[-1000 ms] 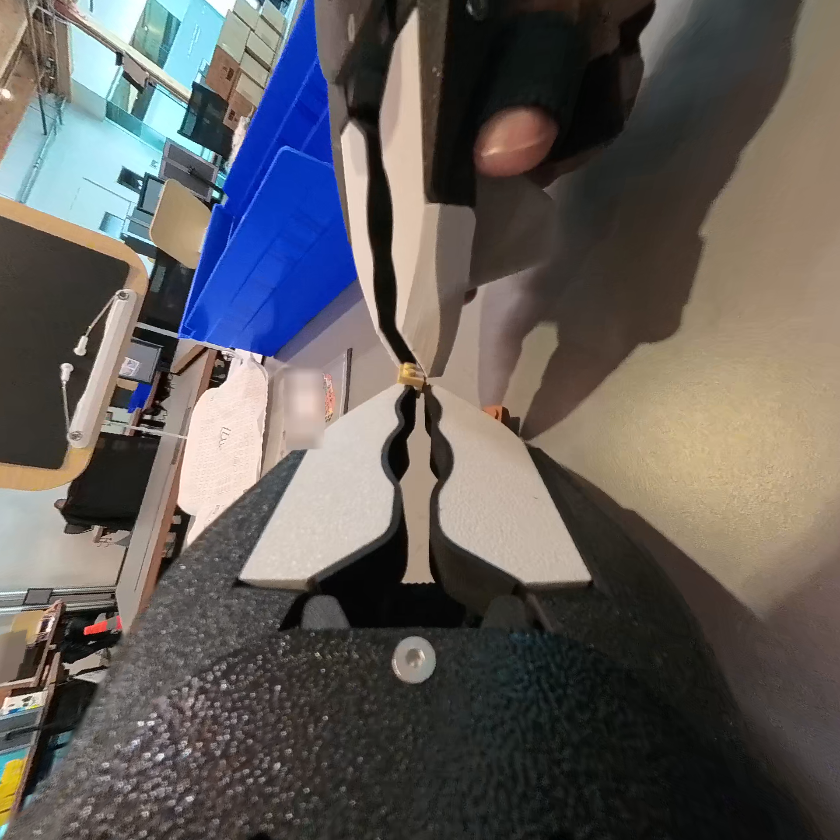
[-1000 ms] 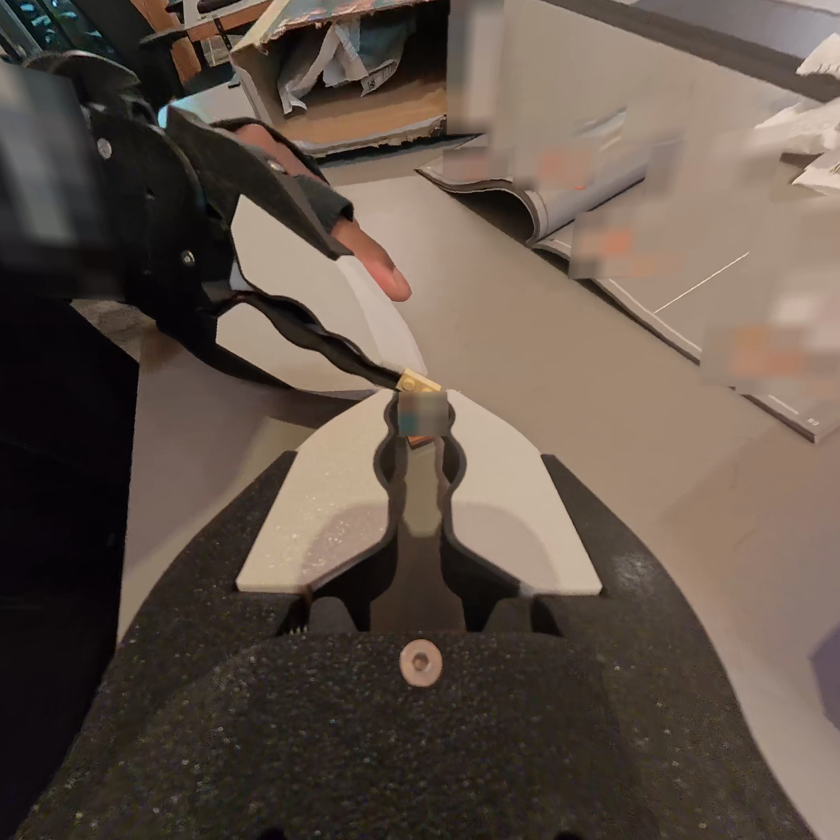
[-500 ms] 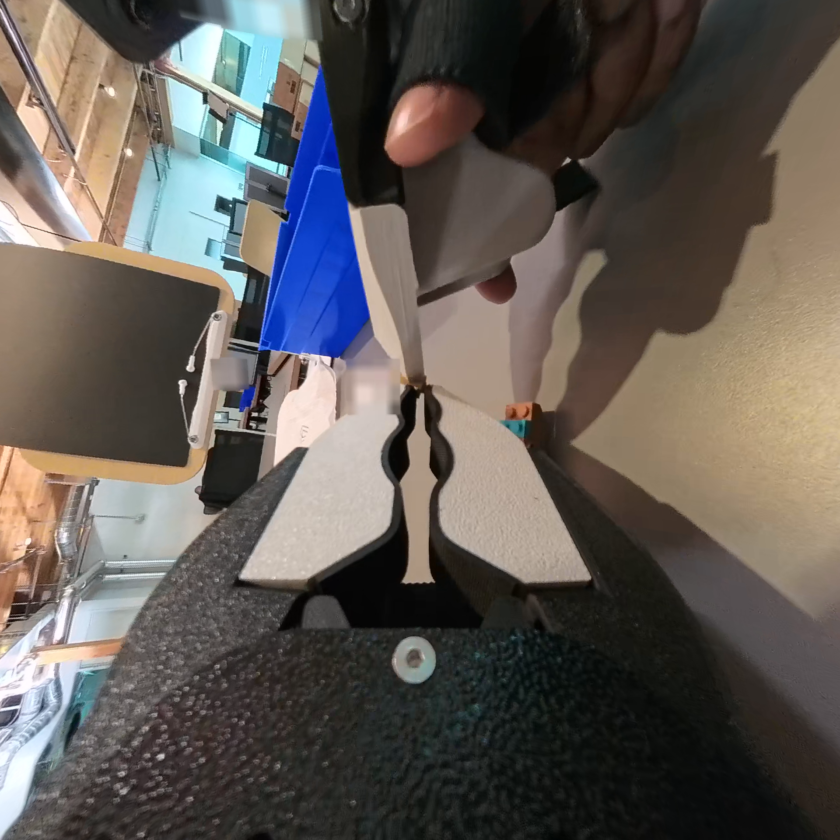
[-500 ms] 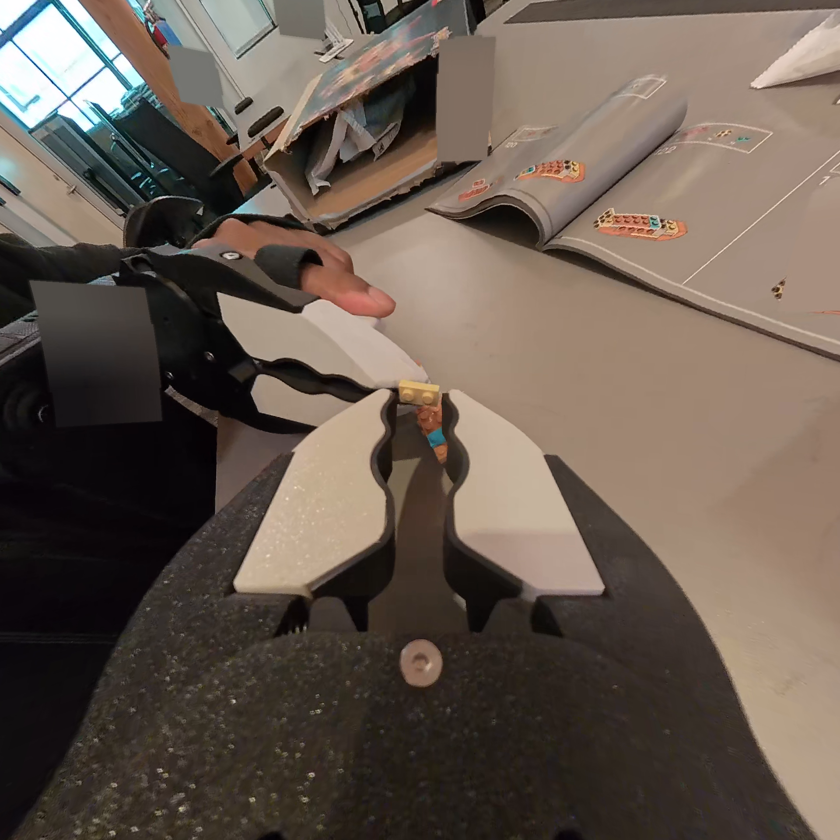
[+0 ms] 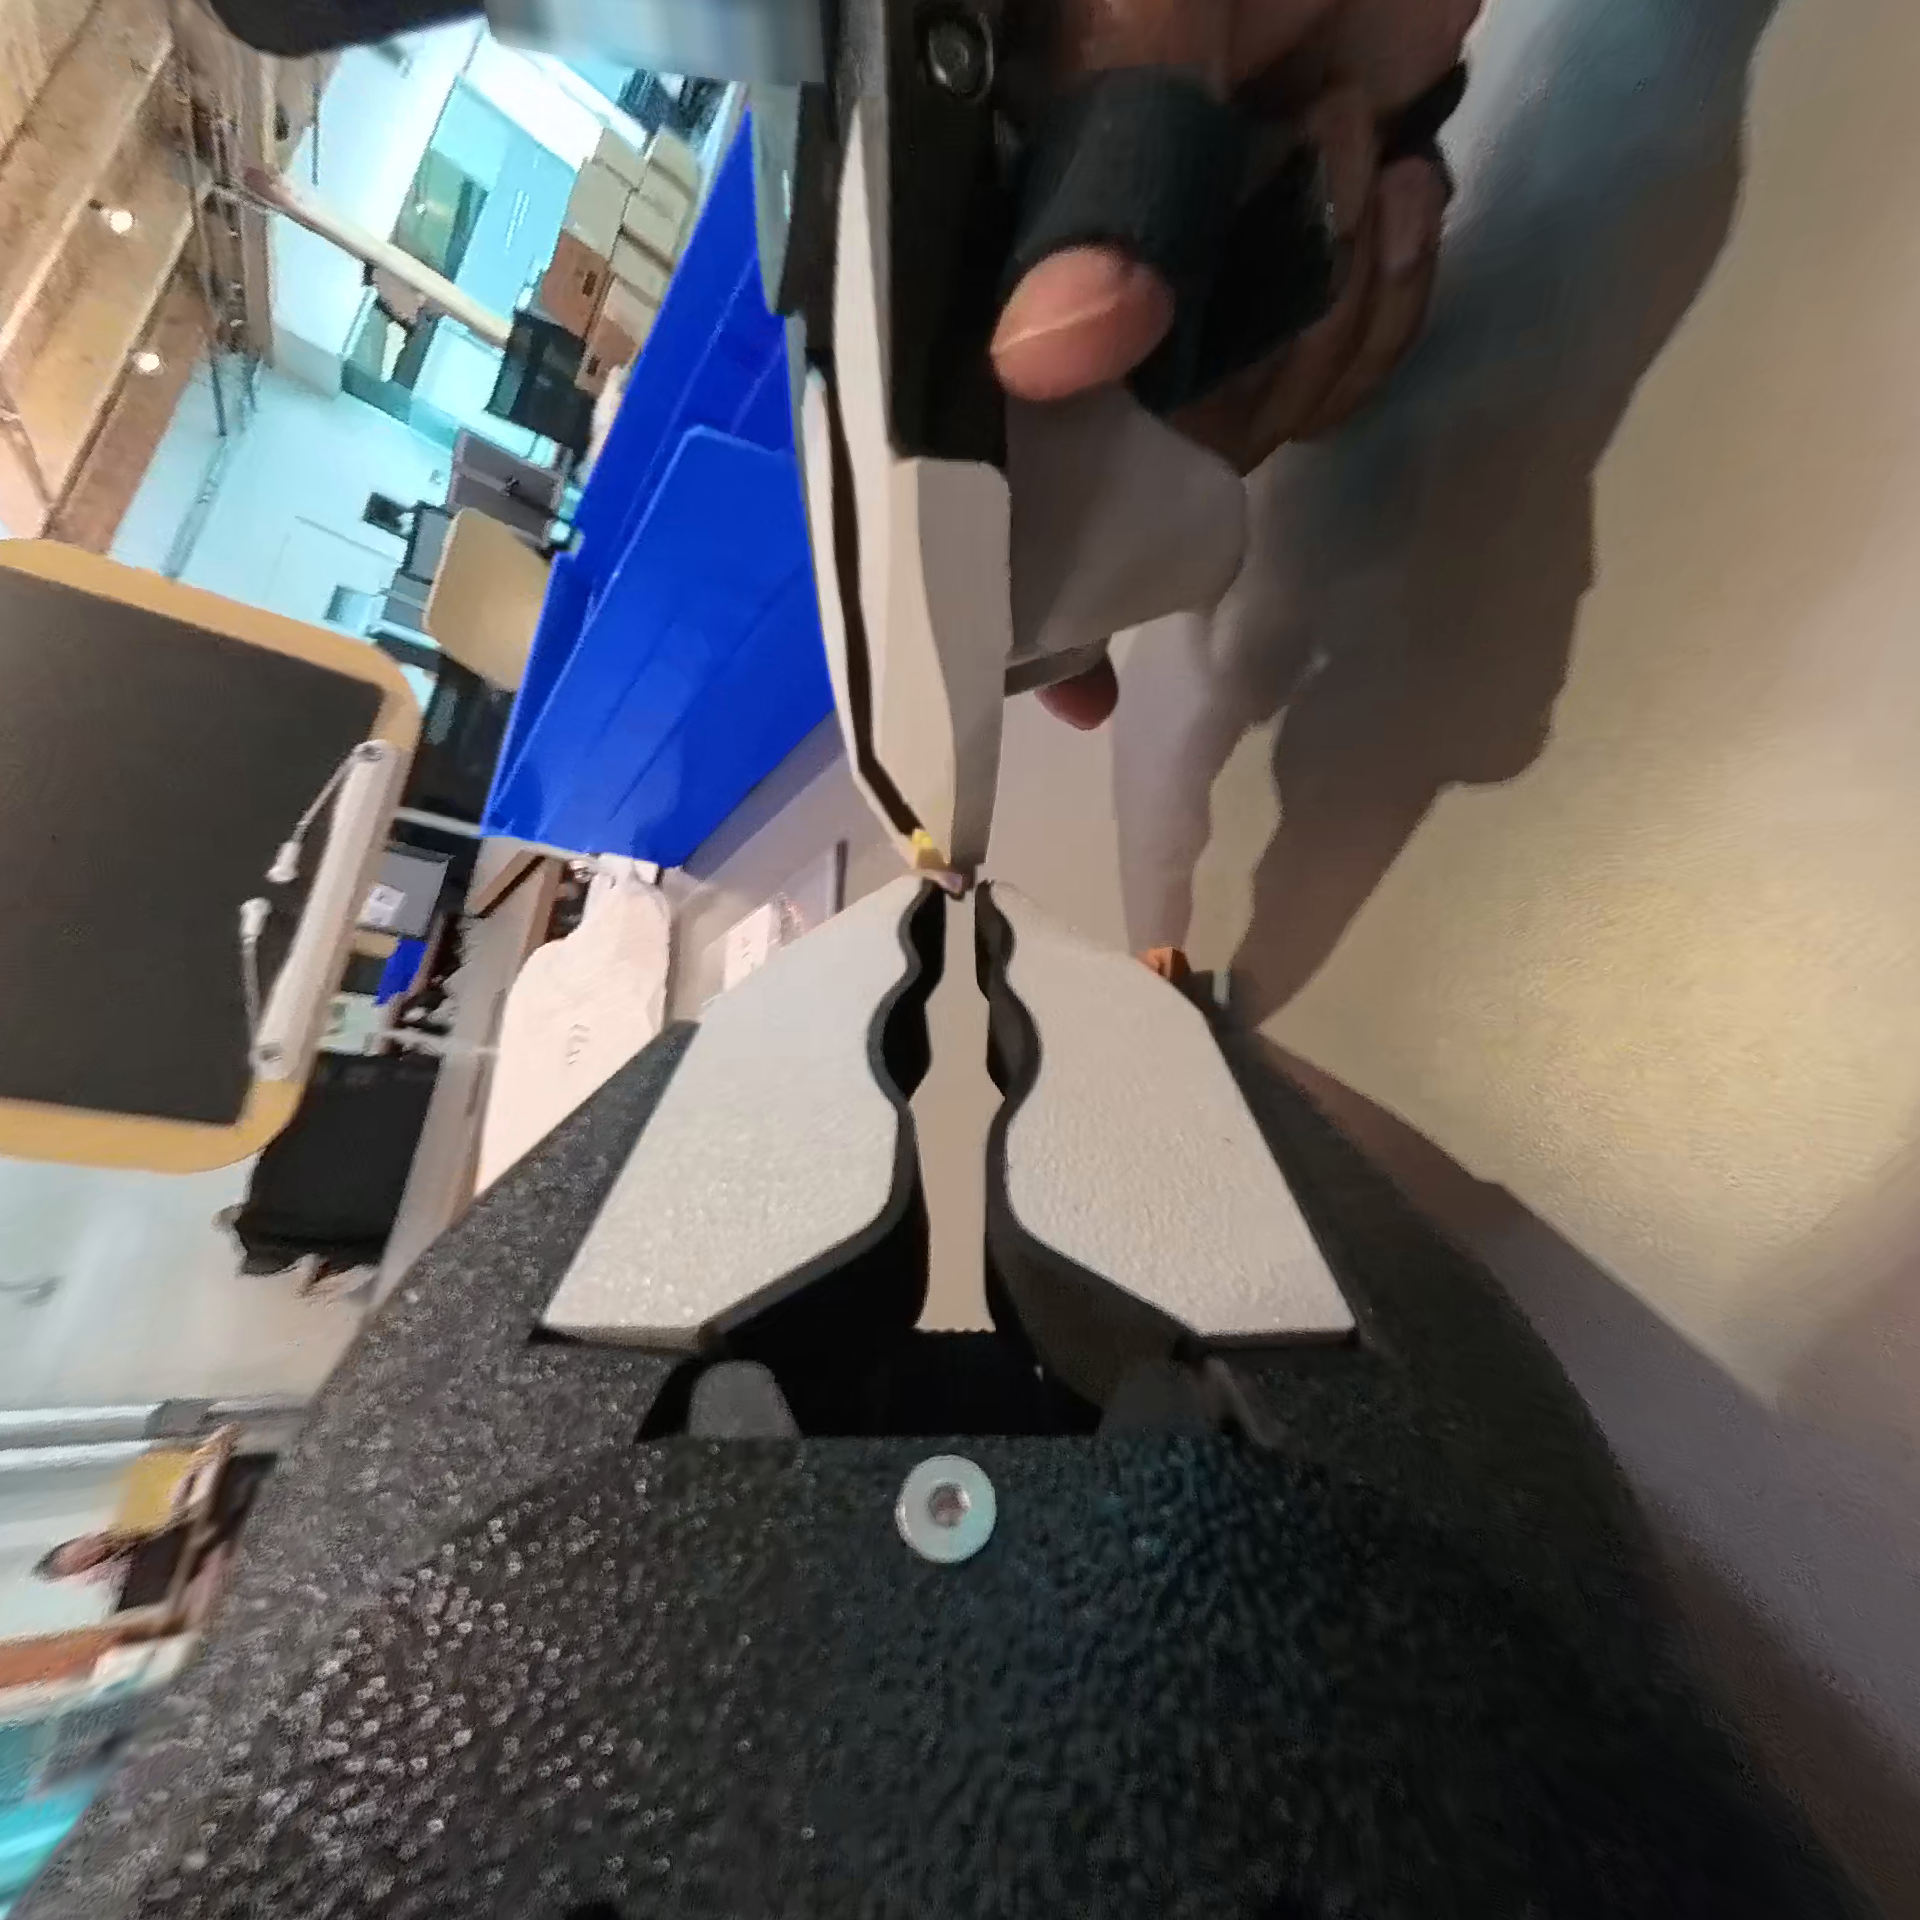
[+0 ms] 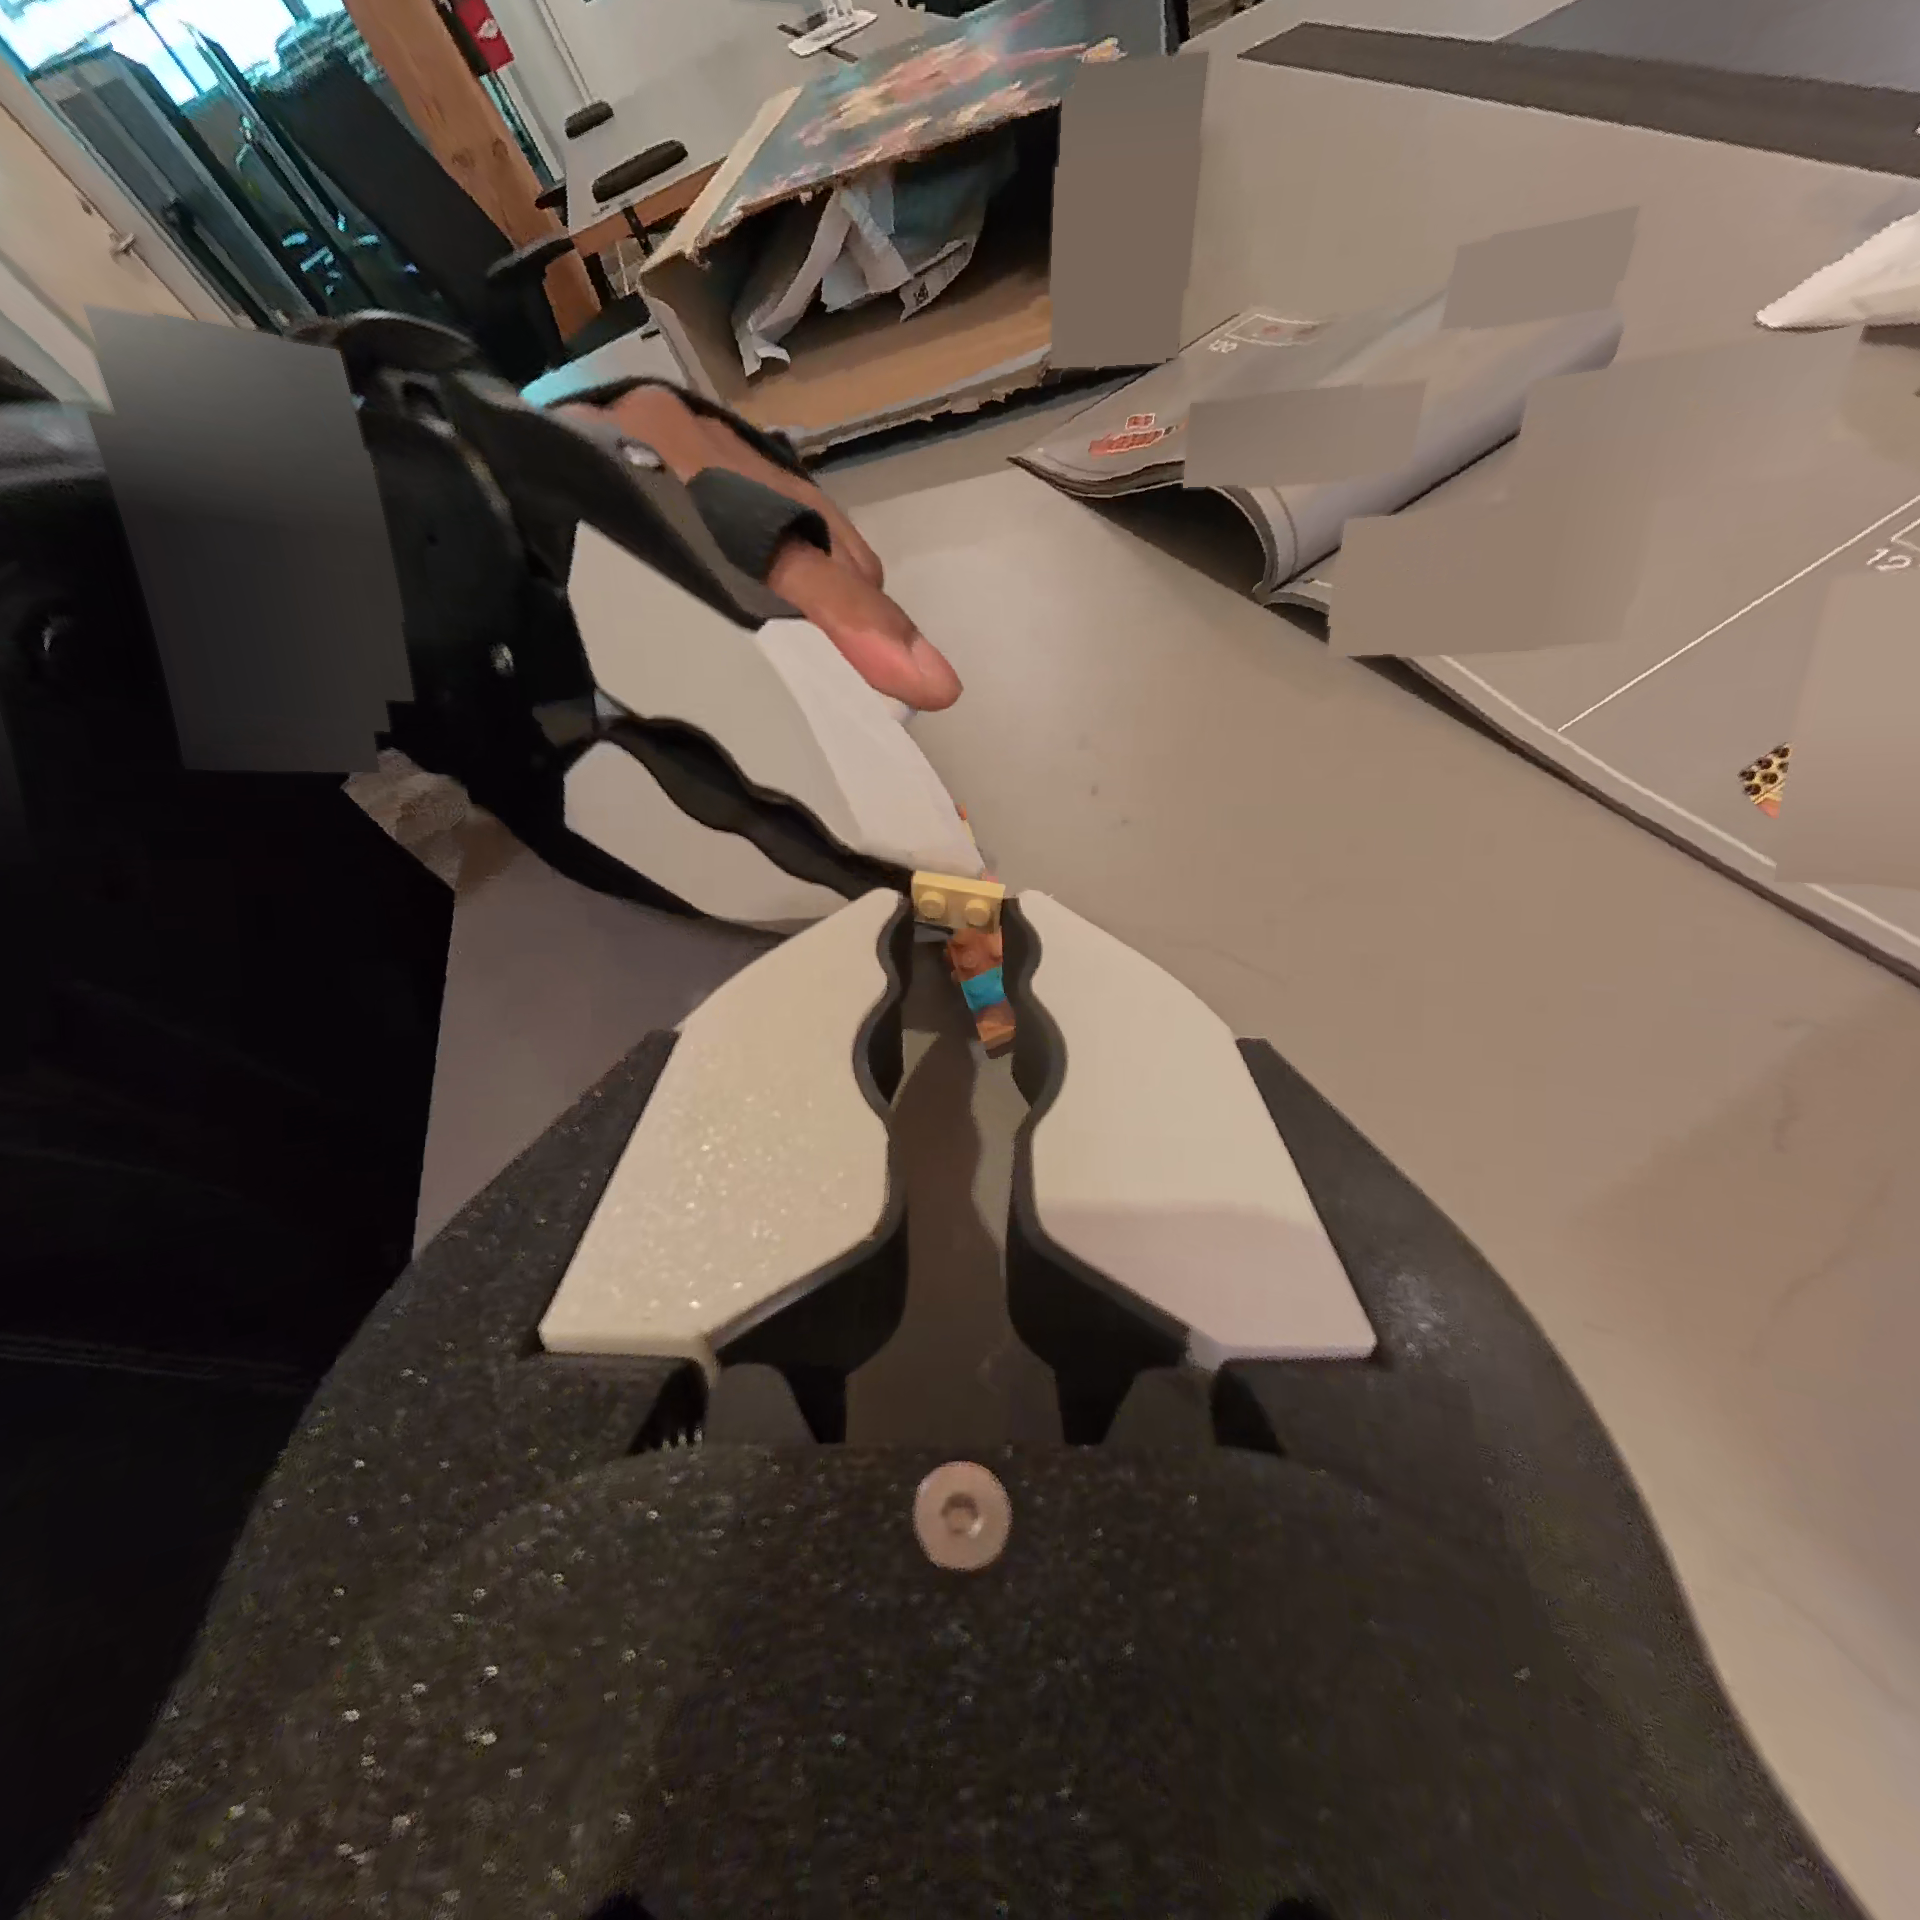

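Note:
My right gripper (image 6: 961, 909) is shut on a small tan two-stud plate (image 6: 958, 902), with a pad at each end of it, held a little above the grey table (image 6: 1299, 987). My left gripper (image 5: 954, 896) meets it tip to tip. Its fingers (image 6: 831, 748) come in from the left and end just behind the plate. In the left wrist view its tips stand slightly apart, and the plate (image 5: 920, 847) sits in the right gripper's tips just above them. A small orange and blue brick stack (image 6: 982, 987) lies on the table under the right fingers.
An open instruction booklet (image 6: 1662, 790) lies on the table to the right. A torn cardboard box (image 6: 883, 312) stands behind it, and a white bag (image 6: 1849, 291) is at the far right. Blue bins (image 5: 665, 644) stand beyond the table. A gloved hand (image 6: 862, 623) rests on the left gripper. The tips of both grippers are at nearly the same place.
The left fingertips, pinched close at the plate before, have parted a little. The right gripper has kept the tan plate between its tips. Both grippers shifted slightly and stay tip to tip.

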